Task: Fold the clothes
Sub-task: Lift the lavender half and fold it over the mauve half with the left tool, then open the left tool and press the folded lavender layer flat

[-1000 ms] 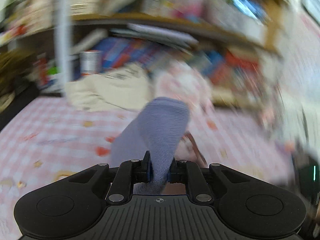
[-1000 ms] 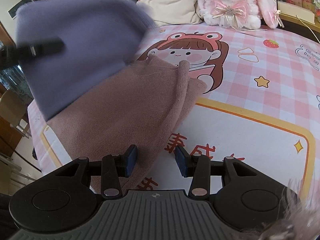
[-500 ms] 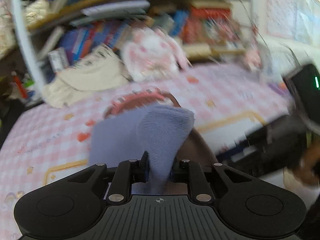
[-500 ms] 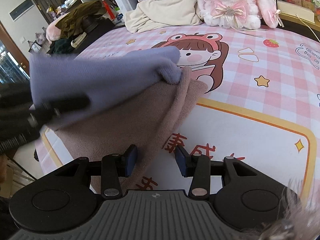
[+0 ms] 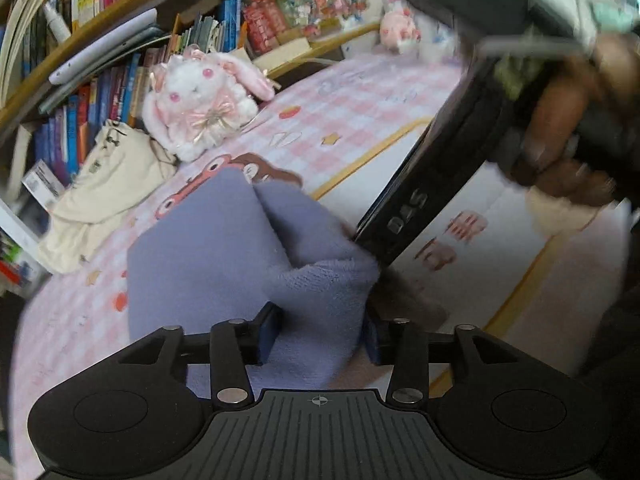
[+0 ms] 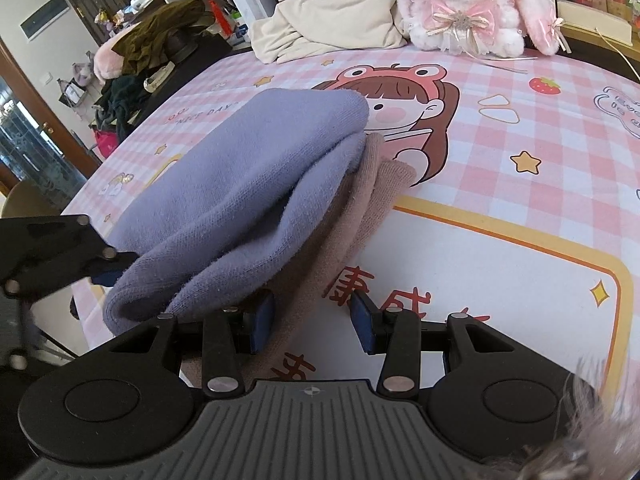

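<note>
Left claw (image 5: 320, 338) opening around folded, puffy lavender cloth (image 6: 248, 196) atop a brown one (image 6: 360, 200).

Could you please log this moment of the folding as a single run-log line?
step: stack towels | left tongs: opening, purple towel between them | right tongs: open, idle | purple towel: folded, atop brown towel | surface: tablecloth

The left gripper (image 5: 320, 332) is opening, the purple cloth (image 5: 224, 248) lying loose between its jaws on the pink table (image 5: 360, 96); right gripper (image 5: 432, 184) beside it.
</note>
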